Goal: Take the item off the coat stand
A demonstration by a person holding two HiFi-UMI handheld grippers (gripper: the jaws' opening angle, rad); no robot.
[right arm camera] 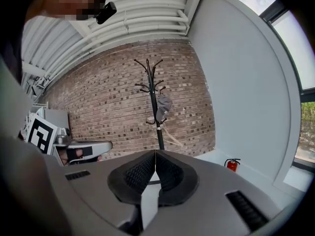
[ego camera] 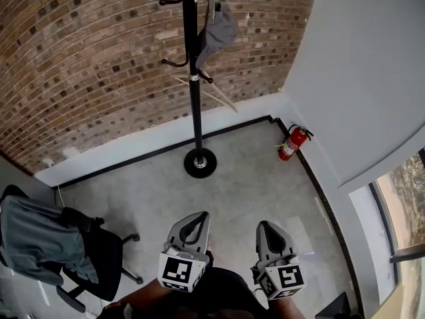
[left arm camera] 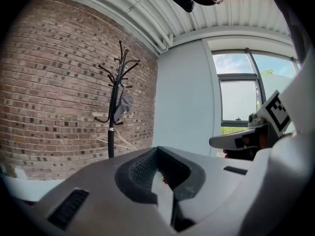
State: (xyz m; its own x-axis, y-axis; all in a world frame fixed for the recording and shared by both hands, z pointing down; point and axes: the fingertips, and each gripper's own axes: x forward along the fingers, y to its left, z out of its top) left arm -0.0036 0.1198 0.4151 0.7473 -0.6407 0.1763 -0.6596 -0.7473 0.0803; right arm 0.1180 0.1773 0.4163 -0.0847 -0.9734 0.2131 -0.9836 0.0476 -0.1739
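Observation:
A black coat stand rises against the brick wall, its round base on the grey floor. A grey cap hangs from one of its upper hooks; the cap also shows in the right gripper view and the cap in the left gripper view. My left gripper and right gripper are held low and side by side, well short of the stand. Both are shut with nothing between their jaws. In their own views the left gripper and right gripper point toward the stand.
A red fire extinguisher stands by the white wall at the right. A black office chair draped with a grey garment sits at the lower left. A wooden hanger leans behind the stand. A window is at the far right.

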